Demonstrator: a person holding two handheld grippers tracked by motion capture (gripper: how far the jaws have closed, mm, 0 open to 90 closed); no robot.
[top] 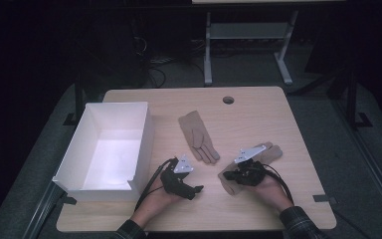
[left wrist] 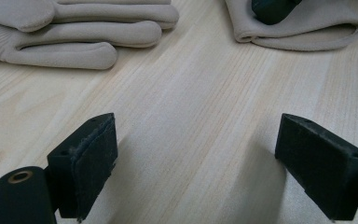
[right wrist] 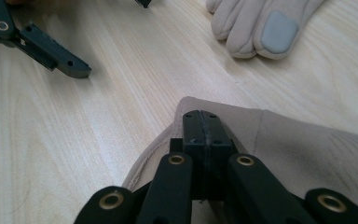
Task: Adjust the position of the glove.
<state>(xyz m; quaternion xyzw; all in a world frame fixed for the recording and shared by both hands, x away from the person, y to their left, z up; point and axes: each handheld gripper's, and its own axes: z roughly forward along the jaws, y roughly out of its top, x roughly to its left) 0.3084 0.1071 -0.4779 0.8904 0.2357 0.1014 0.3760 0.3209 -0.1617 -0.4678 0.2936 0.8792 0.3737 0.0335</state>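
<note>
Two beige gloves lie on the wooden table (top: 258, 114). One glove (top: 198, 137) is flat at the middle, its fingers (left wrist: 74, 42) toward me, and one fingertip has a grey patch (right wrist: 279, 30). The second glove (top: 271, 152) lies to the right. My right gripper (top: 227, 175) is shut at that glove's cuff (right wrist: 307, 154), jaws pressed together (right wrist: 203, 114), and the cuff edge (left wrist: 303, 32) bulges up around the tip. My left gripper (top: 193, 180) is open just above bare wood (left wrist: 214, 149), short of both gloves, with nothing between its fingers (left wrist: 93, 154).
A white open box (top: 107, 149) stands at the table's left, close beside my left hand. A cable hole (top: 228, 99) sits near the far edge. Desk legs (top: 208, 50) and cables lie on the floor beyond the table.
</note>
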